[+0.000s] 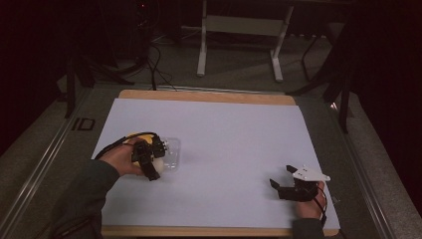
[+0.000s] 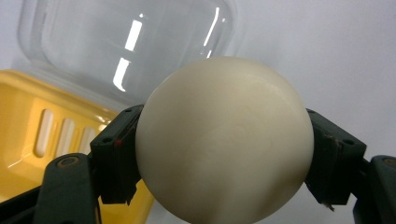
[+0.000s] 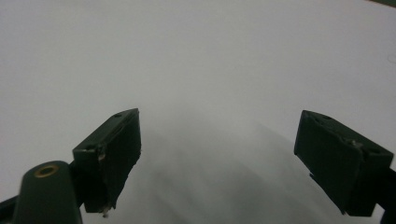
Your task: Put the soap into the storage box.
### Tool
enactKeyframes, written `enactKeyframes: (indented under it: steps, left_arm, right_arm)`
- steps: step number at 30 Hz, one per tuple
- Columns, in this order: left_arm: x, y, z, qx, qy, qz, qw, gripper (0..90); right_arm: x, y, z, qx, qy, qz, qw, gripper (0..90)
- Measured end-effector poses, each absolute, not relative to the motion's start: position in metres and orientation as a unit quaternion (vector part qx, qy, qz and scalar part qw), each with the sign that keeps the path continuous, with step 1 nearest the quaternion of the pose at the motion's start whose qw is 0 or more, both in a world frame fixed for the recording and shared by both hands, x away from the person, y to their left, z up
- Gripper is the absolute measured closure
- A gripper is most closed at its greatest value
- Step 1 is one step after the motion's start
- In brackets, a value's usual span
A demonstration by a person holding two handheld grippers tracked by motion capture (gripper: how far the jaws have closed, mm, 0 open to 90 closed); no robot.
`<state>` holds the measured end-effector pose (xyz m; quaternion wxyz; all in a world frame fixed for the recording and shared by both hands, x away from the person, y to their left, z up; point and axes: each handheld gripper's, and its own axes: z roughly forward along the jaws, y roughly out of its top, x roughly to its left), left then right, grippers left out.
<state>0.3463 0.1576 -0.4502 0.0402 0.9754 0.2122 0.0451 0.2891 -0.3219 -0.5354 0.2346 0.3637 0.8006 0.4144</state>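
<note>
My left fingers (image 2: 224, 154) clamp a cream ball (image 2: 224, 140) just above the yellow tray (image 2: 28, 135) and its clear lid (image 2: 126, 42); my right fingers (image 3: 233, 158) stand apart.

A white sheet (image 1: 214, 149) covers most of the wooden table (image 1: 209, 96), and its whole middle and far half lie bare, open for a hand to cross. At the left, a yellow slotted tray (image 2: 32, 135) and a clear plastic lid (image 1: 171, 152) sit touching each other, blocking that corner; the left gripper (image 1: 149, 157), clamped on a cream ball (image 2: 224, 140), hangs just above them. Near the front right edge, the right gripper (image 1: 286, 178) rests with jaws apart over bare sheet, well apart from the tray. Beyond the table, white desk legs (image 1: 201, 50) stand on the floor.
</note>
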Motion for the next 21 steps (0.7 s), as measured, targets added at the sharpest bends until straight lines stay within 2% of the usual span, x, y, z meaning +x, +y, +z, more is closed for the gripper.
enactKeyframes:
  steps: [21]
  left_arm:
    - [0.355,0.175,-0.433,0.968,0.239,0.062,0.051,24.9]
  right_arm:
    - [0.289,-0.322,-0.535,0.364,0.800,0.415,0.235,14.7]
